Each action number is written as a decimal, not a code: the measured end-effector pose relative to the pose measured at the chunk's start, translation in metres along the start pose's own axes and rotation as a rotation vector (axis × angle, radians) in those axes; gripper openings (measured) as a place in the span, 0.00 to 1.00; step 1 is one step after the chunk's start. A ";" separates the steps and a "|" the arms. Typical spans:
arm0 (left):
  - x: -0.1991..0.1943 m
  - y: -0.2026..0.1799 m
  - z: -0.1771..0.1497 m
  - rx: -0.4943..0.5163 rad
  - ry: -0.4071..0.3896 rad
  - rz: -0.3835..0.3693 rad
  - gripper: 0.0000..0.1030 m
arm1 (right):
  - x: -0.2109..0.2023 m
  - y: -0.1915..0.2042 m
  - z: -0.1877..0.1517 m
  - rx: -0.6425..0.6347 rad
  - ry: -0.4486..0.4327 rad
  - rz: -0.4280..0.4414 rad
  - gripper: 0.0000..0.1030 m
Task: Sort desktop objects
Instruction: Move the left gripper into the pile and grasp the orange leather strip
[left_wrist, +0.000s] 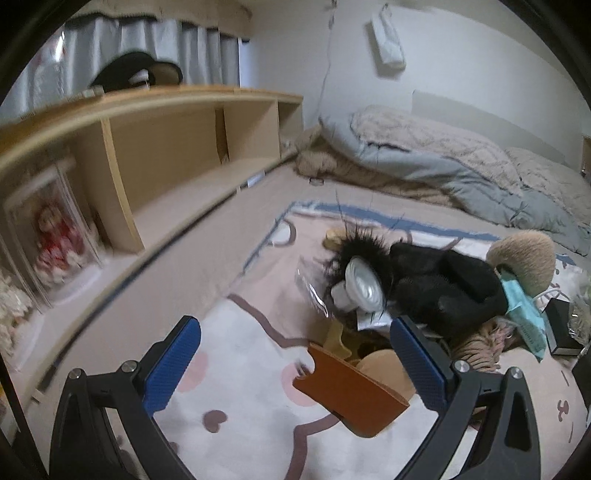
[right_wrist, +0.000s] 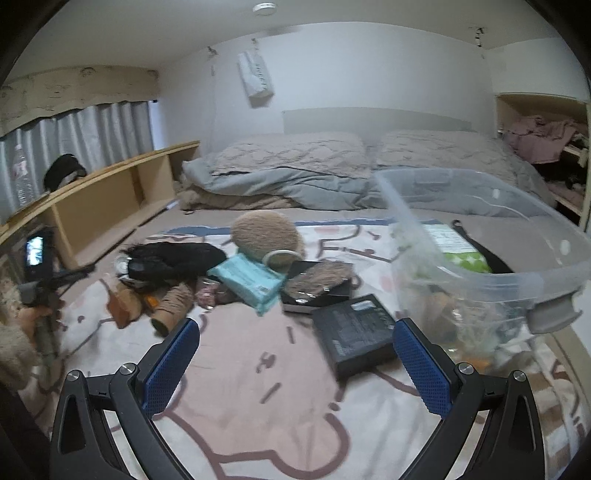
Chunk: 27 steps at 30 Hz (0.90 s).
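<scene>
Clear bin (right_wrist: 480, 225) in right view only; orange pouch (left_wrist: 351, 395) close in left.

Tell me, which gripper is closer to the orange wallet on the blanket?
Left. The left gripper is open with the orange wallet lying right between its fingers. The right gripper is open further away, over the blanket near the black box.

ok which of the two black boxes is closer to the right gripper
The flat matte black box lying just ahead of the right gripper, by its right finger. The other black box, glossy with a brown speckled top, sits farther back beside the teal pack.
</scene>
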<state>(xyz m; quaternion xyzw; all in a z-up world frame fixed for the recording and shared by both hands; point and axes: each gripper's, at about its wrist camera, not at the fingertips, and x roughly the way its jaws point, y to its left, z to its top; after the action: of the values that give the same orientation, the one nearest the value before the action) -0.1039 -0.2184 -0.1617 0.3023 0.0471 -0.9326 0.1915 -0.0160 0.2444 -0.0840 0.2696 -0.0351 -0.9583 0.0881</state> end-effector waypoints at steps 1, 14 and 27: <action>0.005 0.000 -0.001 -0.007 0.012 0.000 1.00 | 0.004 0.004 0.001 -0.004 0.007 0.006 1.00; 0.063 -0.016 -0.030 0.027 0.151 0.019 1.00 | 0.075 0.065 -0.011 0.057 0.128 0.138 1.00; 0.034 0.004 -0.056 0.069 0.088 0.026 1.00 | 0.121 0.116 -0.026 -0.015 0.215 0.218 1.00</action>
<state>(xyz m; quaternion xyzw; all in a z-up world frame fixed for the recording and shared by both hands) -0.0970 -0.2221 -0.2267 0.3501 0.0194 -0.9169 0.1907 -0.0869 0.1076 -0.1543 0.3645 -0.0475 -0.9089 0.1968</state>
